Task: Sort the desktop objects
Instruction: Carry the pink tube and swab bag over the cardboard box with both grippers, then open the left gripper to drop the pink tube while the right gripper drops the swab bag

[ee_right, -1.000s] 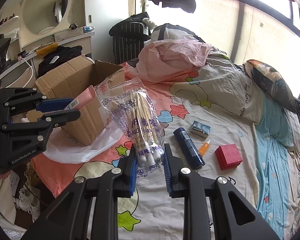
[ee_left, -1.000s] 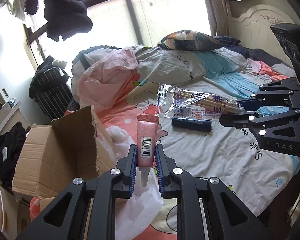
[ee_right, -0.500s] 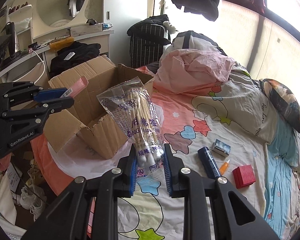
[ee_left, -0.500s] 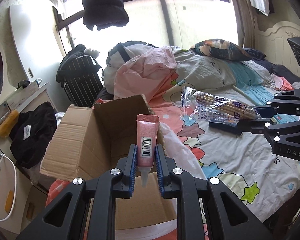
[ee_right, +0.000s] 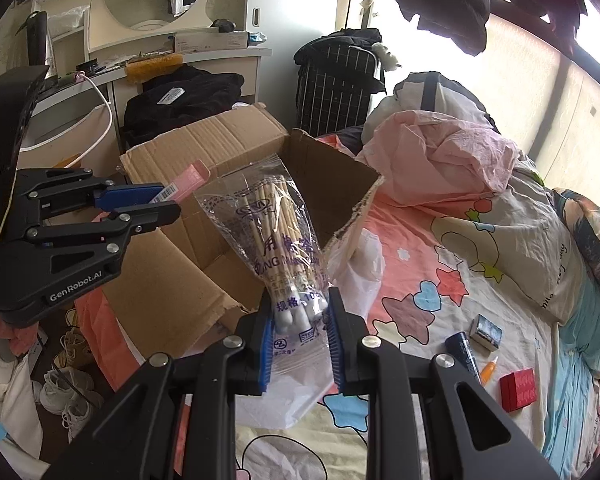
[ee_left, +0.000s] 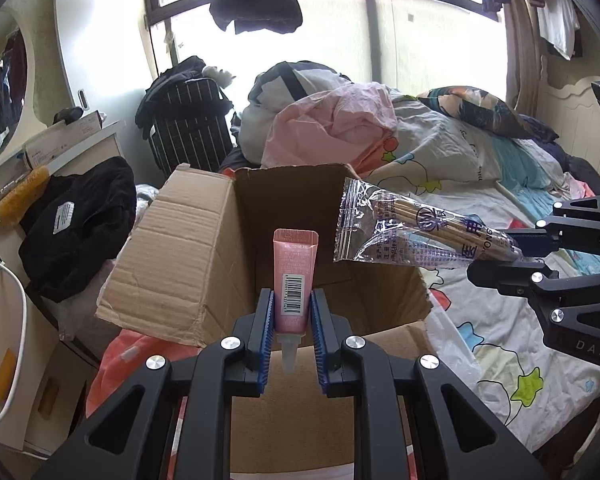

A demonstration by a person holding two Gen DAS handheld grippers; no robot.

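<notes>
The open brown cardboard box (ee_left: 236, 248) looks bare inside. The left gripper (ee_left: 291, 332) clamps a pink tube (ee_left: 294, 276); at 2 o'clock, the right gripper (ee_right: 298, 332) pinches a clear cotton-swab bag (ee_right: 280, 240).

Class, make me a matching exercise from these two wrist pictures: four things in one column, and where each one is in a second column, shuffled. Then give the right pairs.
Things
1. pink tube
2. bag of cotton swabs
3. red box
4. cardboard box

Places
A. lying on the bed sheet, near an orange bottle
B. clamped in the left claw
C. open, at the edge of the bed below both claws
D. clamped in the right claw

Pairs: 1-B, 2-D, 3-A, 4-C
</notes>
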